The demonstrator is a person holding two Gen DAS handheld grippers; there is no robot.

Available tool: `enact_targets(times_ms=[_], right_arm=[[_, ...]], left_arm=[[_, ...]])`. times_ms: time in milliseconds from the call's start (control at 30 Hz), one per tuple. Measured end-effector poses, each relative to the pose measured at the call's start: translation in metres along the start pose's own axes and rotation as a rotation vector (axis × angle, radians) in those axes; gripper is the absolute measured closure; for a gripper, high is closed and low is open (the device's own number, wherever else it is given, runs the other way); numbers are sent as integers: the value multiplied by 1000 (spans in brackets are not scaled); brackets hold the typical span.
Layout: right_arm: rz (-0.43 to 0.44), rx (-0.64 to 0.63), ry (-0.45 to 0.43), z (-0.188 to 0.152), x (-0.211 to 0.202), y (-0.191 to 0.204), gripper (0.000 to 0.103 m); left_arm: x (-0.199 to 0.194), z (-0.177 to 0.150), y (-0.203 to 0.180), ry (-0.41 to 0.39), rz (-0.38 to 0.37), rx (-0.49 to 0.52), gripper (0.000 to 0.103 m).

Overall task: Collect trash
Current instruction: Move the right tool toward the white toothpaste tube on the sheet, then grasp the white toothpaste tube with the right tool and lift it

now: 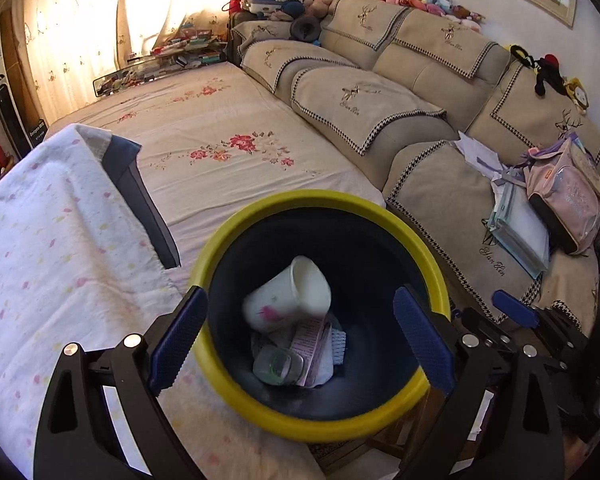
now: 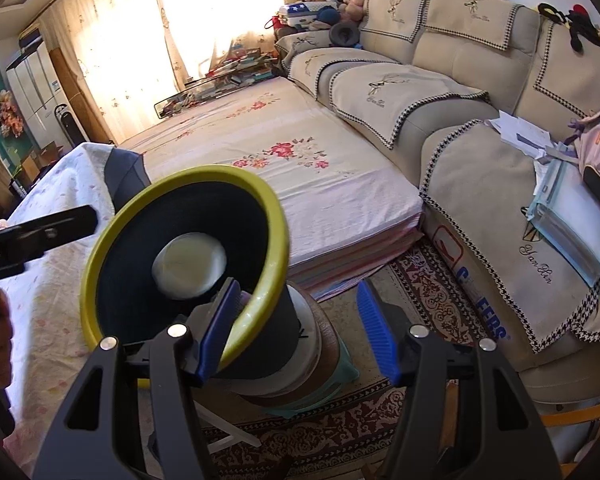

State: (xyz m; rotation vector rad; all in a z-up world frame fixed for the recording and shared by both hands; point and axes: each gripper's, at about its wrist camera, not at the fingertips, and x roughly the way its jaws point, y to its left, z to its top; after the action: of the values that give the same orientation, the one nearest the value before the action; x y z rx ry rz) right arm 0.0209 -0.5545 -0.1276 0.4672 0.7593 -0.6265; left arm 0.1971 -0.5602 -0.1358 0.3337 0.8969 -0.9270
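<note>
Left gripper [image 1: 300, 344]: jaws spread wide, nothing between the pads. It points steeply down, straight over the mouth of the round dark bin with a yellow rim [image 1: 236, 396].

The bin is tilted, mouth toward the two cameras. Inside lie a white paper cup with a pink mark [image 1: 288, 294] on its side, a clear plastic bottle [image 1: 278, 368] and printed paper scraps [image 1: 316, 344]. The cup looks slightly blurred, so it may be in mid-fall; I judge it has just been dropped in.

The bin sits at the edge of the white spotted cloth on the table [image 1: 60, 260], with the floral bed sheet [image 1: 220, 128] behind it.

Right gripper [image 2: 298, 328]: jaws part-way apart. The left pad lies at the bin's near rim and the right pad stands well clear of it; whether it presses the rim, I cannot tell. No firm hold visible.

Key relation: collected trash lies directly below the left gripper; the right hand steadies from the bin's right side.
</note>
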Motion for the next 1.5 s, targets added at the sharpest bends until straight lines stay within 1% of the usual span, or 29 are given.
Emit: enact_targets(times_ms=[100, 233, 333, 400, 567, 733, 900, 967, 1100, 1233, 1367, 1500], right_arm=[[9, -10, 0, -1, 0, 8, 45], [24, -33, 3, -1, -1, 21, 45], [39, -57, 2, -3, -4, 34, 45], [49, -73, 3, -4, -6, 44, 44], [81, -121, 4, -9, -12, 71, 44], [136, -197, 10, -17, -19, 112, 44], [232, -297, 22, -29, -29, 167, 44], [271, -337, 29, -35, -34, 189, 44], [364, -426, 42, -50, -49, 237, 44], [469, -527, 49, -68, -71, 284, 42], [580, -666, 48, -93, -93, 328, 37], [623, -792, 55, -112, -101, 357, 35]], left_arm=[[-34, -14, 8, -45, 12, -11, 6], [-85, -42, 29, -100, 11, -64, 6], [-120, -63, 46, -132, 32, -96, 5], [-143, -78, 60, -158, 57, -116, 5], [-198, -117, 93, -209, 150, -165, 5], [-249, -167, 138, -232, 238, -259, 5], [-294, -217, 184, -245, 344, -372, 5], [-313, -239, 199, -254, 386, -422, 5], [-344, -280, 225, -271, 465, -489, 5], [-368, -314, 245, -287, 503, -553, 5], [-378, -334, 254, -292, 515, -593, 5], [-378, -340, 256, -293, 508, -602, 5]])
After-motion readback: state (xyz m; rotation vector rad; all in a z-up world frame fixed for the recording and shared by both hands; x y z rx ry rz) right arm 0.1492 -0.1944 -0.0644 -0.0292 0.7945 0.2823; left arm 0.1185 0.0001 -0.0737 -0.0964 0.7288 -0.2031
